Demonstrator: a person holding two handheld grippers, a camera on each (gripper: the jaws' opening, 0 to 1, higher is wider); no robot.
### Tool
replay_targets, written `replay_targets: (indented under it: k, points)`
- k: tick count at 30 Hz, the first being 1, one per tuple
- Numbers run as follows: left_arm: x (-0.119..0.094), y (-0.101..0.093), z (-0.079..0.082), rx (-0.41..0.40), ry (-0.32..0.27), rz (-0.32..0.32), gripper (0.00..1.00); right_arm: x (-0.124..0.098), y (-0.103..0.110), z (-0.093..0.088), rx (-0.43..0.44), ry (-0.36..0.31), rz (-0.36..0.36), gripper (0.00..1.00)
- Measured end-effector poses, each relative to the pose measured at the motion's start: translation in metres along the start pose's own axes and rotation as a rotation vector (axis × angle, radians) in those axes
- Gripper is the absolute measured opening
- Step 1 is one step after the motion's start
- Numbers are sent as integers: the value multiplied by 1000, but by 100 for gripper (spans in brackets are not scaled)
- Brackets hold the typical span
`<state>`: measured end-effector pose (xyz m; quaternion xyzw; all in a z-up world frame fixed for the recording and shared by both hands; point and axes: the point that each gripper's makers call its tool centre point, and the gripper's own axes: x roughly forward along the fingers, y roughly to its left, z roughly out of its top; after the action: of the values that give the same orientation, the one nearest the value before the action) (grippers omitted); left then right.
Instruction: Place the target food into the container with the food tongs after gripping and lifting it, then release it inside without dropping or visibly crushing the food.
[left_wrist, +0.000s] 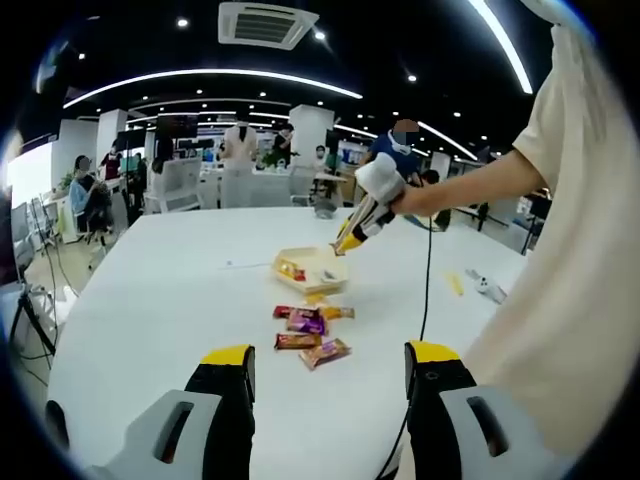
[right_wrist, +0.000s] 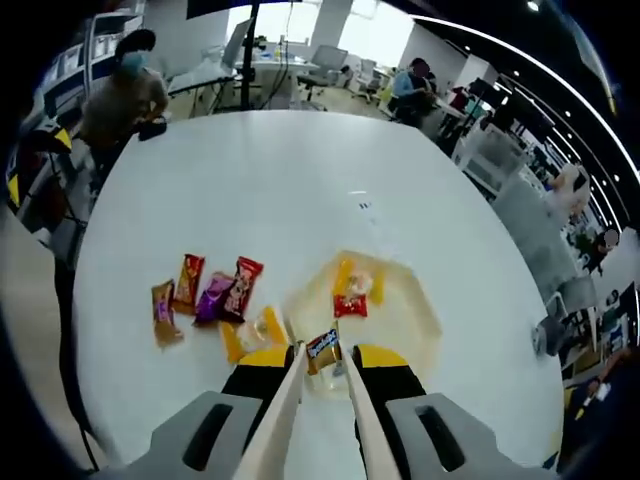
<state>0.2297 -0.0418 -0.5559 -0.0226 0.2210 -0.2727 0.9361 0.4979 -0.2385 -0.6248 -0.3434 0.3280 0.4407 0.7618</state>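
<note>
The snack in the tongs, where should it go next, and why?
Probably a little forward and down, then let go gently. The right gripper squeezes the tongs, whose tips pinch a small snack packet near the container's closest edge. A few packets already lie inside, so it looks best to clear the rim before letting go.

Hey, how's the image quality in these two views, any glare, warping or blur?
Left gripper view: ceiling light strips bow into arcs from fisheye distortion; the table is bright and almost shadowless.
Right gripper view: windows at the top are blown out, the tongs near the lens are soft, and the snack packet stays readable.
</note>
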Motion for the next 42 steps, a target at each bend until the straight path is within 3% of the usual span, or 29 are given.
replay_targets:
  k: [19, 42]
  points:
    - [-4, 5, 4, 3, -14, 14, 60, -7, -23, 26, -29, -28, -39, 23]
    - [-3, 7, 0, -11, -8, 21, 60, -7, -54, 42, -32, -49, -80, 23]
